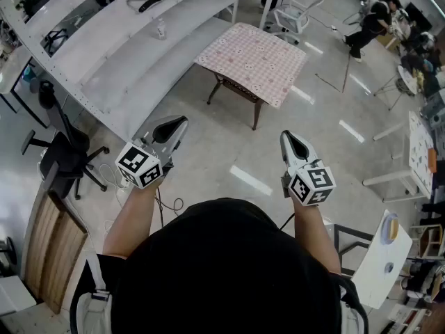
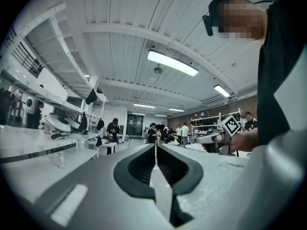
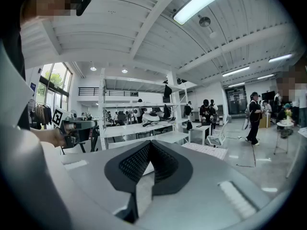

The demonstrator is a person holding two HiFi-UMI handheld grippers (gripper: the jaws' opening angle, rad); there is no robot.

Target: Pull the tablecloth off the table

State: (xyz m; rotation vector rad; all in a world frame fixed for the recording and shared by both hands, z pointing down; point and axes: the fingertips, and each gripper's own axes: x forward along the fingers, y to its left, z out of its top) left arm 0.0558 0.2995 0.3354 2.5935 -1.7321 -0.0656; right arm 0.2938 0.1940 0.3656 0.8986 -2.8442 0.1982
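Observation:
A small wooden table (image 1: 236,88) stands some way ahead on the floor, covered by a pink-and-white checked tablecloth (image 1: 254,60). An edge of that cloth (image 3: 207,150) shows low in the right gripper view, beyond the jaws. My left gripper (image 1: 181,122) and right gripper (image 1: 286,136) are held out in front of the person's body, well short of the table and touching nothing. Both are shut and empty, the left gripper's (image 2: 155,147) jaws meeting in a thin line and the right gripper's (image 3: 149,143) jaws pressed together.
A long white shelving bench (image 1: 132,54) runs along the left. A black office chair (image 1: 66,152) and a wooden panel (image 1: 52,245) are at near left. A white chair (image 1: 295,16) stands behind the table. People (image 1: 368,23) sit far right, near white tables (image 1: 421,145).

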